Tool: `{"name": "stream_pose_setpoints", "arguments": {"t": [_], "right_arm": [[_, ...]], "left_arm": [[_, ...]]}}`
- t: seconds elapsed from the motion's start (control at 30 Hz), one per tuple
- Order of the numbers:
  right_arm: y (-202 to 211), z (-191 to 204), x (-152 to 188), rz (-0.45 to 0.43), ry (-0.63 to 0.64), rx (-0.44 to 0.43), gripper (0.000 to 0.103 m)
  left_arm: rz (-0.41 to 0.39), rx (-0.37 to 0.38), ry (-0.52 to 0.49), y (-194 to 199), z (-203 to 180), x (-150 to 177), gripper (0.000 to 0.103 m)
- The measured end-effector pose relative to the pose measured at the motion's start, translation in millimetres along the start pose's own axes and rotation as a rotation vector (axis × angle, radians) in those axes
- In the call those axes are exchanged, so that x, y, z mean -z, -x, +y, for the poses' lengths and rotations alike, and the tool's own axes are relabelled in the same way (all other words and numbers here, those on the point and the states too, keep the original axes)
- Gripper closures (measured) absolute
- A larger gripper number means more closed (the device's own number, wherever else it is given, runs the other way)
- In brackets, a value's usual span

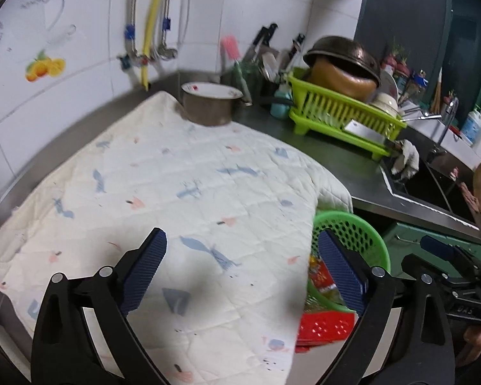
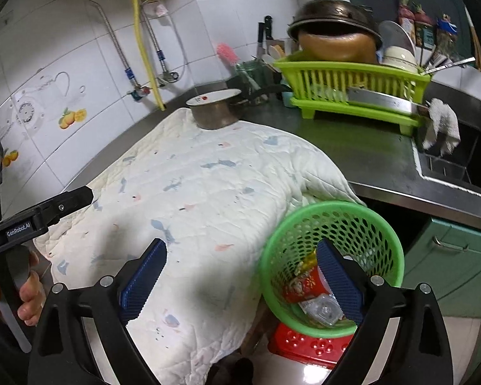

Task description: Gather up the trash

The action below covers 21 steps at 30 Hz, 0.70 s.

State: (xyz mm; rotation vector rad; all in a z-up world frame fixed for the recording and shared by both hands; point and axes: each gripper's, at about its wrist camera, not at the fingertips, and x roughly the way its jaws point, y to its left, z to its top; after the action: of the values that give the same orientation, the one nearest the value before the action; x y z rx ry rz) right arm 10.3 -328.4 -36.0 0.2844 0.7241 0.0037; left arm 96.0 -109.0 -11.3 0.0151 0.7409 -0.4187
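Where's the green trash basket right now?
The green basket sits low at the right in both views, just off the quilted cloth's right edge, on a red stool, wrappers inside.

A green mesh basket point(image 2: 333, 224) holds red wrappers point(image 2: 304, 285) beside a white quilt point(image 2: 192, 192) with blue and pink marks.

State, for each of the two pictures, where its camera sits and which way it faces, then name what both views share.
Left wrist: sits behind the open left tongs, facing down over the quilted cloth toward the tiled wall; the right tongs show at the right edge.
Right wrist: sits behind the open right tongs, facing the same way; the left tongs and a hand show at left.
Shared: cloth, pot, dish rack, green basket holding wrappers.
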Motion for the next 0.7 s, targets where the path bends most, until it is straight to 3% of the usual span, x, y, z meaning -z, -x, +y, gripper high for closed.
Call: {"name": "stream_pose_setpoints", "arguments": {"t": [0.7], "right_arm": [[10,40,-21,-0.067,0.058,0.005,0.011]], "left_arm": [[-0.125,-0.161,-0.001,51,27,-1,0.005]]}}
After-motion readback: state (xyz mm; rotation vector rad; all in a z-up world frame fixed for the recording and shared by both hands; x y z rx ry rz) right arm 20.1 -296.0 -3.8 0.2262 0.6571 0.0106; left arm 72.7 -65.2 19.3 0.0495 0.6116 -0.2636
